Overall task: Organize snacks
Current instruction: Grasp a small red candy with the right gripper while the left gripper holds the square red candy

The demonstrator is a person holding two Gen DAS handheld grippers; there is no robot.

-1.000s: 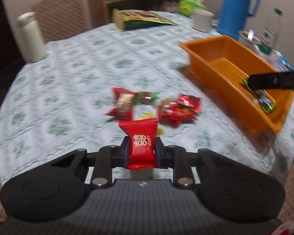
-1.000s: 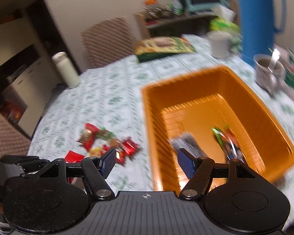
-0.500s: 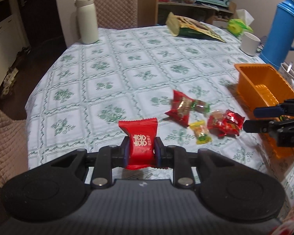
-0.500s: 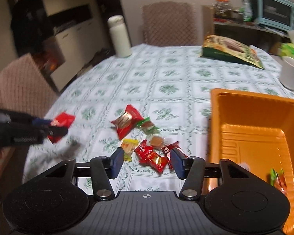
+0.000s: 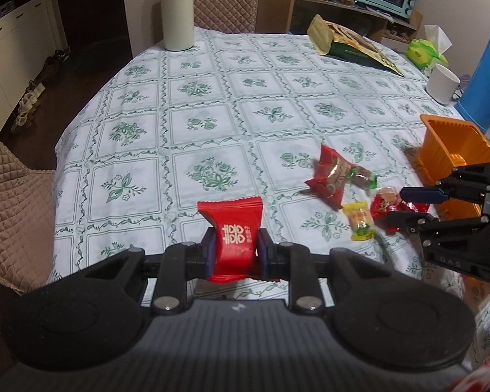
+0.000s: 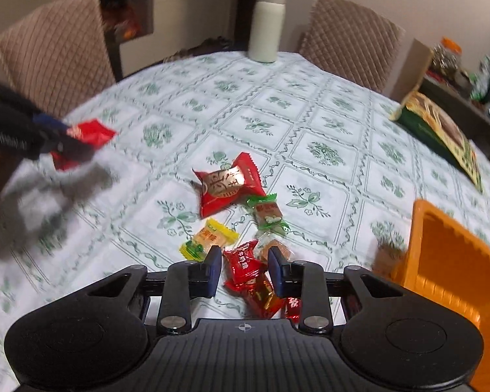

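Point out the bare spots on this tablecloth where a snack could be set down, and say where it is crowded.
Free: the broad stretch of tablecloth between the white bottle and the candy pile, and the near-left corner beside the left claw. Crowded: the pile, where the right claw straddles a red candy, and the orange bin side.

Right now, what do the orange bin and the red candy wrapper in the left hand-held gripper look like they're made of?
The orange bin looks like moulded plastic: uniform colour, ribbed inner walls, slight sheen. The red candy wrapper looks like thin glossy plastic or foil film: crimped serrated ends, creases, printed white characters.
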